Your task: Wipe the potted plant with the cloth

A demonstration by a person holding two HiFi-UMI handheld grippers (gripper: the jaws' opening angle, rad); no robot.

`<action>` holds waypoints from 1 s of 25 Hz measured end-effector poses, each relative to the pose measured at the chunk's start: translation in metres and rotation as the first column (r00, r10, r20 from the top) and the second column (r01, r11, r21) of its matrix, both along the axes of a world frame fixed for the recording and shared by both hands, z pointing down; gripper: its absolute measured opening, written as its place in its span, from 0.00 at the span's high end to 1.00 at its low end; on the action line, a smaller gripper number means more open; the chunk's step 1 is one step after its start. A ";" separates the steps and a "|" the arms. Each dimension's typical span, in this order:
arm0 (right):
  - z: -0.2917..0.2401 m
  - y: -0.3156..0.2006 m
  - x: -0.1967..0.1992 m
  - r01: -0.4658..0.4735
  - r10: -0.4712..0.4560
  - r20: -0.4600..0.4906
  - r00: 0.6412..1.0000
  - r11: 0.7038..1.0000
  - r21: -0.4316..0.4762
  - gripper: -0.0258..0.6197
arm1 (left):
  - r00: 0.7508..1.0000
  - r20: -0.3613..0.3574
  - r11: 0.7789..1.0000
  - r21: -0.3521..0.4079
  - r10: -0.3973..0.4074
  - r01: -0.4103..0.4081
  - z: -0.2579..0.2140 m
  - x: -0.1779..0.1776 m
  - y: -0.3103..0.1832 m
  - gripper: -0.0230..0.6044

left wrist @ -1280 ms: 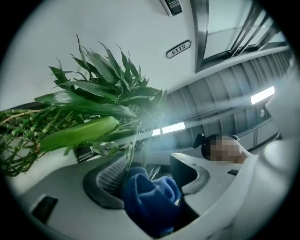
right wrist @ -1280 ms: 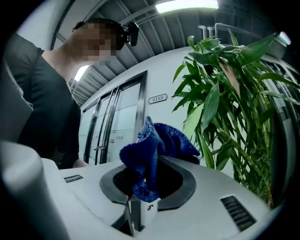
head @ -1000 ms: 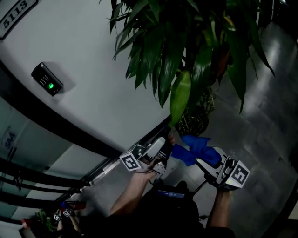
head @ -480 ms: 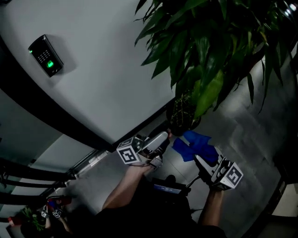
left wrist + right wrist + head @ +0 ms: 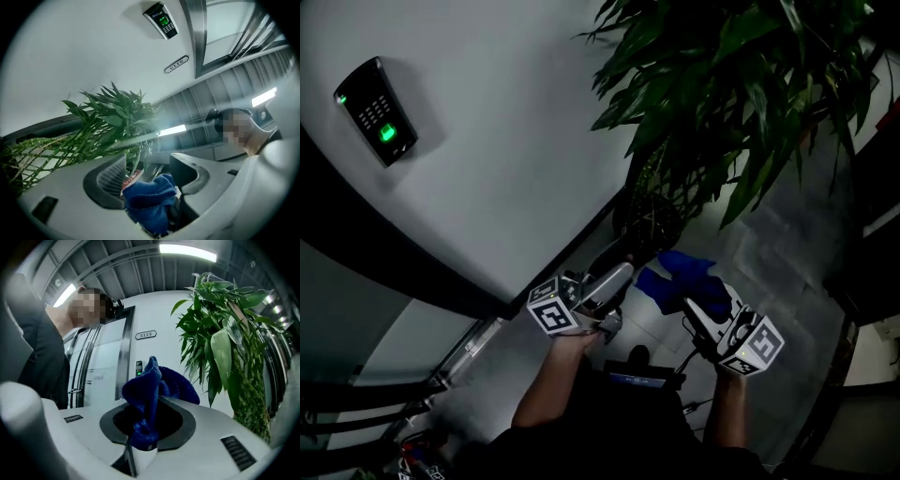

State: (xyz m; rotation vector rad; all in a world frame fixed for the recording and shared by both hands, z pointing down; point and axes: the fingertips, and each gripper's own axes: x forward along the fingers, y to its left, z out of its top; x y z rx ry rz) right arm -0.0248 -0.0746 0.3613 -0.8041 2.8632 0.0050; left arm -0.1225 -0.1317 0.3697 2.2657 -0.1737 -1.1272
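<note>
The potted plant (image 5: pixel 722 84) fills the upper right of the head view, its dark pot (image 5: pixel 645 220) on the floor by the wall. A blue cloth (image 5: pixel 684 281) hangs just below the pot. My right gripper (image 5: pixel 692 307) is shut on it, and in the right gripper view the cloth (image 5: pixel 150 390) bunches up out of the shut jaws (image 5: pixel 150 405), with the leaves (image 5: pixel 225 343) to the right. My left gripper (image 5: pixel 623 281) is beside the cloth's left end, jaws open. In the left gripper view the cloth (image 5: pixel 150 201) shows low in the gap (image 5: pixel 150 164), the plant (image 5: pixel 108 122) beyond.
A keypad reader (image 5: pixel 375 112) with a green light is mounted on the white wall (image 5: pixel 506 141). A dark band (image 5: pixel 412 272) runs along the wall's foot. Grey floor tiles (image 5: pixel 787 253) lie to the right of the pot. A number plate (image 5: pixel 146 335) hangs by a glass door.
Both grippers have moved together closer to the pot, the cloth still in the right one. The head view has swung, so the plant sits further right and higher.
</note>
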 end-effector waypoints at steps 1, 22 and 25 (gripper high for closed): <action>0.000 0.000 -0.001 -0.019 0.019 0.005 1.000 1.000 -0.006 0.81 | 1.000 0.000 1.000 0.000 0.011 -0.011 0.001 -0.001 0.000 0.50; -0.059 -0.135 0.140 -0.505 0.494 0.119 0.861 0.859 0.084 0.81 | 0.980 0.201 0.999 0.031 0.001 -0.008 0.014 0.109 -0.055 0.50; -0.071 -0.140 0.165 -0.499 0.481 0.156 0.863 0.860 0.107 0.81 | 0.965 0.261 0.999 0.044 -0.036 0.025 0.019 0.133 -0.076 0.49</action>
